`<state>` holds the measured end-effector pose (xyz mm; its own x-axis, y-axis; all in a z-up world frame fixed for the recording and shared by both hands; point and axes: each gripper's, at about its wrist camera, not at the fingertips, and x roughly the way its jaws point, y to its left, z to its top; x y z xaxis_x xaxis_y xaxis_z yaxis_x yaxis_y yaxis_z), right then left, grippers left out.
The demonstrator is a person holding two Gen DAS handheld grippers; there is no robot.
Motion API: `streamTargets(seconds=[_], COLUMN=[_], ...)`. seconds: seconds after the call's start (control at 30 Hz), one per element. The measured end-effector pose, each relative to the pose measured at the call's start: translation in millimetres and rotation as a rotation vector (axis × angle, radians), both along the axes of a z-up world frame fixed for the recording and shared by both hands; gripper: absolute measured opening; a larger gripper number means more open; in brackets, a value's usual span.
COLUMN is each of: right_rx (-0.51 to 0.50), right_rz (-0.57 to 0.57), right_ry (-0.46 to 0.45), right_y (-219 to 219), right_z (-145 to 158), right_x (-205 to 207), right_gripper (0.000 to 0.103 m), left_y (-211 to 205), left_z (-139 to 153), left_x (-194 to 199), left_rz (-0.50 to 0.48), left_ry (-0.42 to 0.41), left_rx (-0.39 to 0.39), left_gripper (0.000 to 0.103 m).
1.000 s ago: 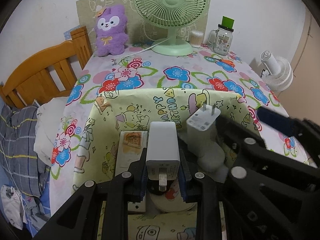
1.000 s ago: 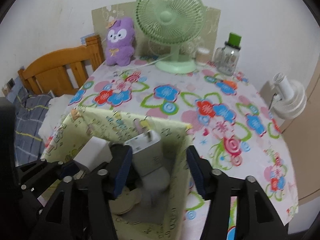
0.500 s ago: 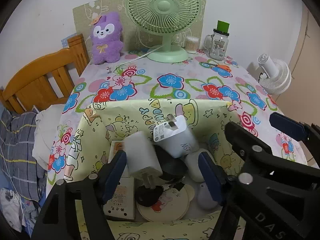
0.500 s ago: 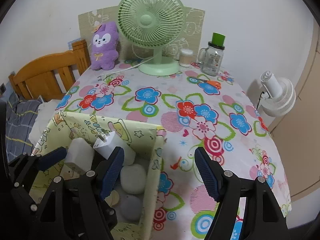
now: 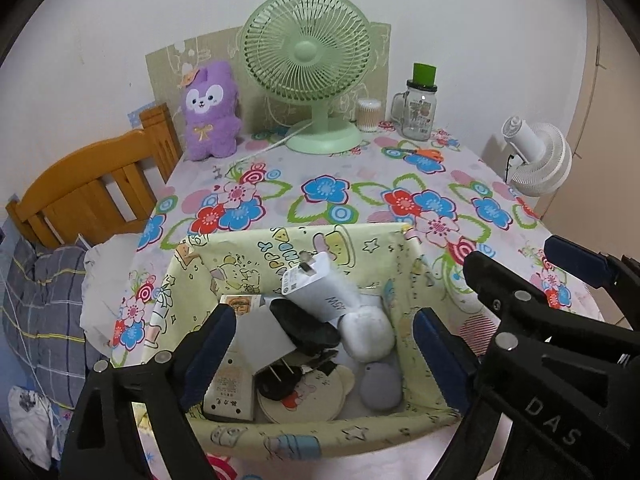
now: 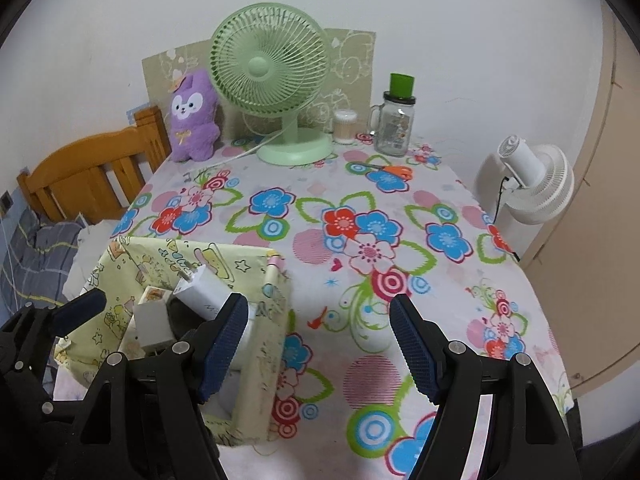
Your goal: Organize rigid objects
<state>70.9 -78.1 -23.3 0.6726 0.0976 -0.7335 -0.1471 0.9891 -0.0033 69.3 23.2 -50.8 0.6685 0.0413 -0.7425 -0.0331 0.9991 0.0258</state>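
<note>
My left gripper [image 5: 324, 344] has just spread its jaws wide and holds nothing, hanging over the yellow box [image 5: 256, 252]. My right gripper [image 6: 316, 344] gapes empty above the flowered tablecloth [image 6: 400, 280], just right of that box. Inside lie 2 white chargers [image 5: 320, 288], a black plug [image 5: 304, 326] and other small items. Farther back stands the green fan [image 5: 308, 56].

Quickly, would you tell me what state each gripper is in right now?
Left gripper: open, jaws just opened, holding nothing, above the yellow cartoon-print fabric box.
Right gripper: open, empty.
</note>
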Motion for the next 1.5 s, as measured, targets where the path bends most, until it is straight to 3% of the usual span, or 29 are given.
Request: streamTargets(seconds=[0.97, 1.5], right_rx=[0.0, 0.041], right_rz=[-0.106, -0.176], right_ry=[-0.147, -0.192], right_y=[-81.5, -111.6], right_z=[58.7, 66.1], right_x=[-56.1, -65.5], right_gripper=[0.094, 0.1], left_y=[-51.4, -56.9], left_z=[55.9, 68.8], left_x=[-44.3, -46.9], left_rz=[-0.05, -0.074], left_ry=[-0.132, -0.176], left_rx=[0.005, 0.005], left_gripper=[0.103, 0.103])
